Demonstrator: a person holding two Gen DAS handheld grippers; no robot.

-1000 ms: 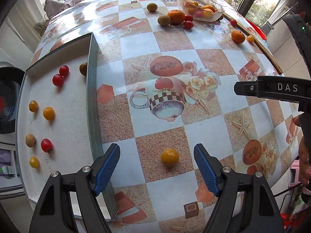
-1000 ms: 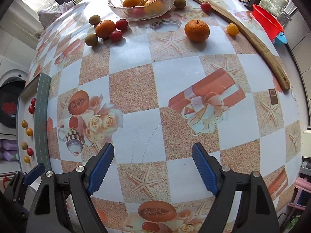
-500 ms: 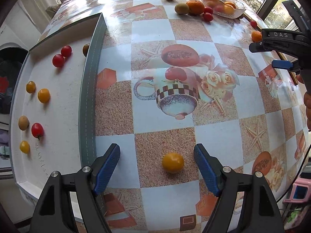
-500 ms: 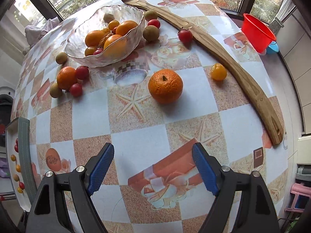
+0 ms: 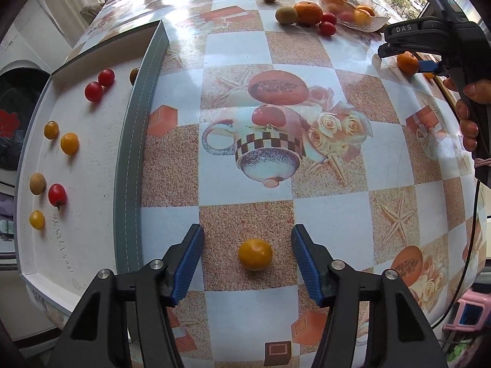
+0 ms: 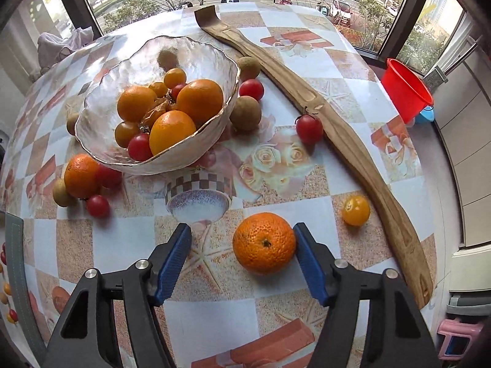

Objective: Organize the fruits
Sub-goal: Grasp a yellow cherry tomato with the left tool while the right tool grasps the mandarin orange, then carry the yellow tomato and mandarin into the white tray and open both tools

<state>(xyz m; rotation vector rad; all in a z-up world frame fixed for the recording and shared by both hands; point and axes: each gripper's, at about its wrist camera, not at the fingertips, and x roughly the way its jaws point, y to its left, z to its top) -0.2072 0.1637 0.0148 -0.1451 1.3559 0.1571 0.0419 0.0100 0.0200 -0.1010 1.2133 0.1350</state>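
My left gripper (image 5: 247,256) is open, its jaws on either side of a small yellow tomato (image 5: 255,254) that lies on the tablecloth, not touching it. A white tray (image 5: 92,190) to its left holds several red and yellow tomatoes. My right gripper (image 6: 242,253) is open around a mandarin (image 6: 264,243); the right pad (image 6: 308,263) is at its side, the left pad is apart. The right gripper also shows in the left wrist view (image 5: 408,56) by that mandarin (image 5: 406,63). A glass bowl (image 6: 107,98) holds several fruits.
A long wooden tray (image 6: 346,141) runs along the right table edge, with a yellow tomato (image 6: 356,210) and a red tomato (image 6: 309,128) beside it. Loose fruits lie around the bowl: a mandarin (image 6: 81,175), brown fruits (image 6: 245,113), red tomatoes (image 6: 98,206). A red bucket (image 6: 405,93) stands beyond the table.
My right gripper has moved far forward across the table to the mandarin, which now sits between its jaws. My left gripper has moved forward so the yellow tomato sits between its jaws.
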